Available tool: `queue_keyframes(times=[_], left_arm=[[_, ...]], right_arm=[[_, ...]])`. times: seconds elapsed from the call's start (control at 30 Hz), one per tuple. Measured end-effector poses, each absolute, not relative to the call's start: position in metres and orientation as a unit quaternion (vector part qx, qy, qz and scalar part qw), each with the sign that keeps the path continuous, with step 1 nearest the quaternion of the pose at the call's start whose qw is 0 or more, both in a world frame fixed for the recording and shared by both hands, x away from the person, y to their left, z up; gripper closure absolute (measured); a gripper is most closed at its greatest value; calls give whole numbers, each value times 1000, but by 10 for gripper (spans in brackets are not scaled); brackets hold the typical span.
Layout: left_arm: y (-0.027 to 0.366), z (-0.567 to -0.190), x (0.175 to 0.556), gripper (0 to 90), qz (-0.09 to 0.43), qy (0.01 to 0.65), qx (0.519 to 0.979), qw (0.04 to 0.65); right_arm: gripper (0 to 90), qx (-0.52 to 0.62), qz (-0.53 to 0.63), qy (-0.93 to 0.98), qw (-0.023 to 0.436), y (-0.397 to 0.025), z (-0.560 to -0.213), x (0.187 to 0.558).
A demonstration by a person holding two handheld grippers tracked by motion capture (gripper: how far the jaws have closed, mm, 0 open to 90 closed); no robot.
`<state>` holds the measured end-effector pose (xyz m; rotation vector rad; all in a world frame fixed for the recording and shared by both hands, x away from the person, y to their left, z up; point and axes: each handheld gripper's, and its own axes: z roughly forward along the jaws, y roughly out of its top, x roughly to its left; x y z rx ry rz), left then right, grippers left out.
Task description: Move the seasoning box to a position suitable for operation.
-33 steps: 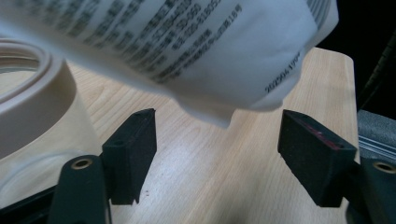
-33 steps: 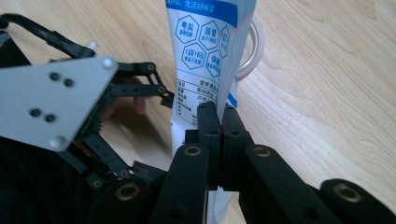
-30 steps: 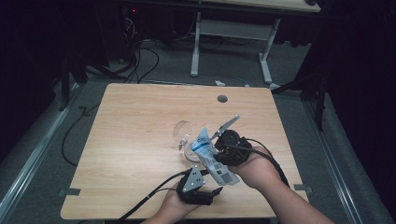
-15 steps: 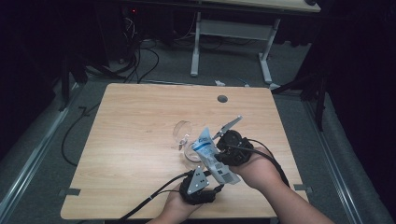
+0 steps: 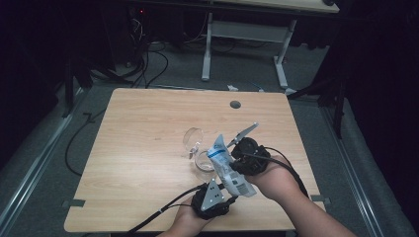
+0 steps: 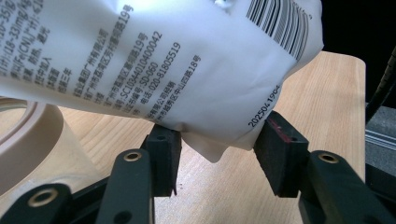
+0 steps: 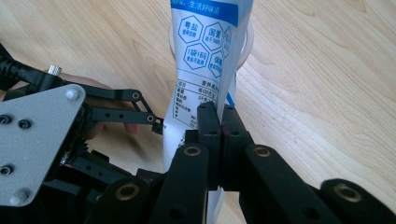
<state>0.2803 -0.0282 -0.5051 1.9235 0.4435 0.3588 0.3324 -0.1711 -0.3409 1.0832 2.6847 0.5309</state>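
- Right gripper [image 7: 219, 116] is pinching the pouch [image 5: 228, 165] above the jar [image 5: 203, 162].
- Left gripper [image 6: 217, 142] is sitting agape, straddling the pouch's bottom corner.
- Lid [image 5: 192, 138] is lying beside the jar.

Pouch [image 6: 154, 60] cut off by the top and left edges in the left gripper view, small print blurred. Clear cup [image 5: 203, 162] beside the pouch partly hidden behind it; contents impossible to tell.

Right gripper [image 7: 221, 122] — jaws pinched on white-and-blue pouch [image 7: 205, 60], held upright over clear container rim [image 7: 247, 39]; left gripper [image 7: 93, 135] beside pouch; wooden table [image 7: 327, 93].
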Motion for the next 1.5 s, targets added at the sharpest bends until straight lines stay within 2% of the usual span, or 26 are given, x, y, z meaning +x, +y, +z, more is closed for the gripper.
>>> queue_keyframes(times=[0.4, 0.6, 1.07, 1.5], left_arm=[[-28, -504, 284, 593, 131, 204, 801, 548], [-28, -505, 283, 616, 139, 206, 799, 547], [-25, -502, 286, 624, 108, 204, 793, 563], [-30, -501, 287, 619, 110, 195, 802, 553]], right_arm=[[887, 382, 194, 898, 106, -171, -346, 334], [881, 385, 200, 895, 108, -173, -349, 335], [900, 371, 196, 901, 109, -167, -347, 340], [900, 359, 186, 908, 106, -162, -350, 346]])
